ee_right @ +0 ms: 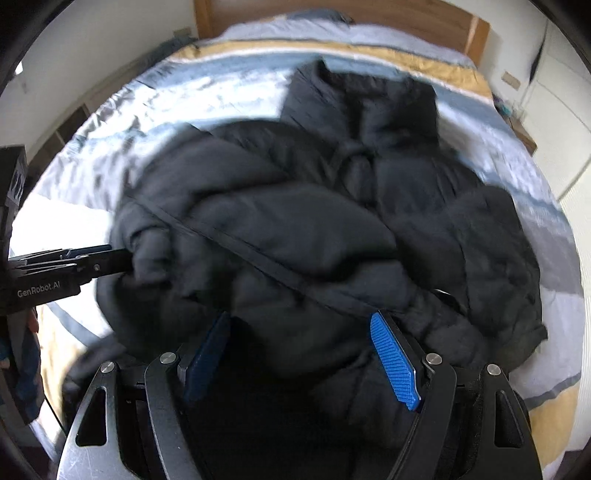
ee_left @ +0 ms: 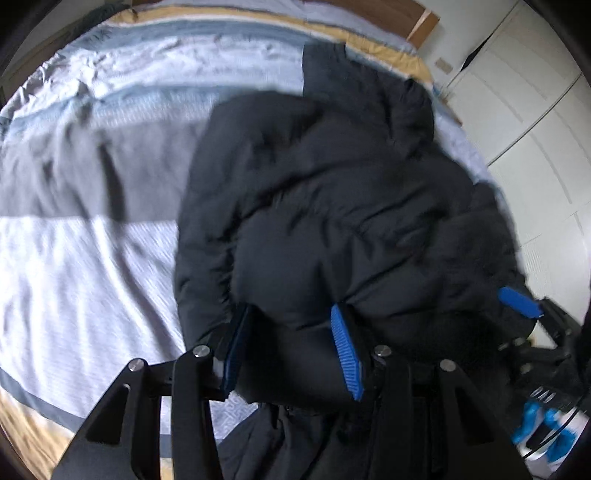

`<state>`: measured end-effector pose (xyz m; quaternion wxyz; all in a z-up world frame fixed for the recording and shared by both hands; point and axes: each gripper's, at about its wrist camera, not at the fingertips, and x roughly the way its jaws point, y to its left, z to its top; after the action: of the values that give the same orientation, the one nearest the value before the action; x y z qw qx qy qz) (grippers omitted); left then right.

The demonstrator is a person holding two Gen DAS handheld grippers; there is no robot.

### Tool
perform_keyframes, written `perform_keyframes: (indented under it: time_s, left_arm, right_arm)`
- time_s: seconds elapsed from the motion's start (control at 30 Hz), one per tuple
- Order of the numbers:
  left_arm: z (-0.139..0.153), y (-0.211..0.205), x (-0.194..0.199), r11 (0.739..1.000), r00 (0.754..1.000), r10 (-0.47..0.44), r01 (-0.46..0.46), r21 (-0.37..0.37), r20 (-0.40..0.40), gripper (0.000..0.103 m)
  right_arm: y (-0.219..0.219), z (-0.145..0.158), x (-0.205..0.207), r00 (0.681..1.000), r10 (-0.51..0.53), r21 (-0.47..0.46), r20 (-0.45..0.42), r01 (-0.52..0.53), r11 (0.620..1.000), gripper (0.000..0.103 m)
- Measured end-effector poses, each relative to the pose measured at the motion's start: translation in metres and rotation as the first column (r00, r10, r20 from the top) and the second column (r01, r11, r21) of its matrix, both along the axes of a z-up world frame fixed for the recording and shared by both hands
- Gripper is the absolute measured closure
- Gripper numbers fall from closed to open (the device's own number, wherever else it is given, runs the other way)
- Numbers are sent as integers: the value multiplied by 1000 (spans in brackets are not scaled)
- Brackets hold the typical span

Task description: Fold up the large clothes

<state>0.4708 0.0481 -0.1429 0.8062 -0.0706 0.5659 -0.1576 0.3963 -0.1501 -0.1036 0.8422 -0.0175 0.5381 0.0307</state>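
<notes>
Both tongs (ee_left: 291,350) (ee_right: 303,354) grip blurred black jacket (ee_left: 332,206).

The jacket (ee_left: 332,206) is matt black padded cloth, puffy and creased. The bedcover (ee_left: 92,258) is wrinkled striped cloth with a faint sheen. The pads (ee_right: 395,362) are ribbed blue plastic on matt black links. The headboard (ee_right: 476,33) is smooth wood.
</notes>
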Motion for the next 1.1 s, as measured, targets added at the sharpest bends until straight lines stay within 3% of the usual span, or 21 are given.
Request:
perform_keyframes:
  time_s: [0.17, 0.23, 0.43, 0.53, 0.6, 0.7, 0.9, 1.1]
  left_arm:
    - [-10, 1, -9, 1000, 1000, -2, 3, 20, -16, 60]
    - [3, 5, -9, 999, 1000, 9, -8, 31, -9, 60]
    - [51, -5, 6, 999, 992, -12, 8, 32, 122, 60]
    - [33, -13, 24, 999, 996, -6, 2, 44, 93, 60]
    - [7, -17, 30, 998, 999, 7, -9, 69, 34, 60]
    - [-12, -11, 24, 999, 1000, 24, -25, 44, 13, 60]
    - [-8, 3, 13, 998, 1000, -1, 2, 60, -26, 59]
    - [27, 19, 12, 988, 997, 61, -68, 140, 51, 59]
  right_arm:
    - [-41, -9, -14, 999, -9, -7, -43, 8, 1000, 25]
    - [-48, -3, -16, 999, -3, -8, -50, 3, 1000, 25]
    - [-42, 37, -9, 998, 61, 38, 35, -62, 997, 25]
    - [-32, 29, 3, 994, 107, 64, 27, -109, 992, 25]
    - [-29, 12, 12, 991, 134, 44, -5, -133, 990, 25]
    - [-39, -8, 16, 987, 154, 29, -48, -153, 988, 25]
    - [-88, -8, 21, 988, 126, 53, -88, -121, 991, 19]
    - [-127, 11, 35, 993, 98, 43, -62, -96, 994, 19]
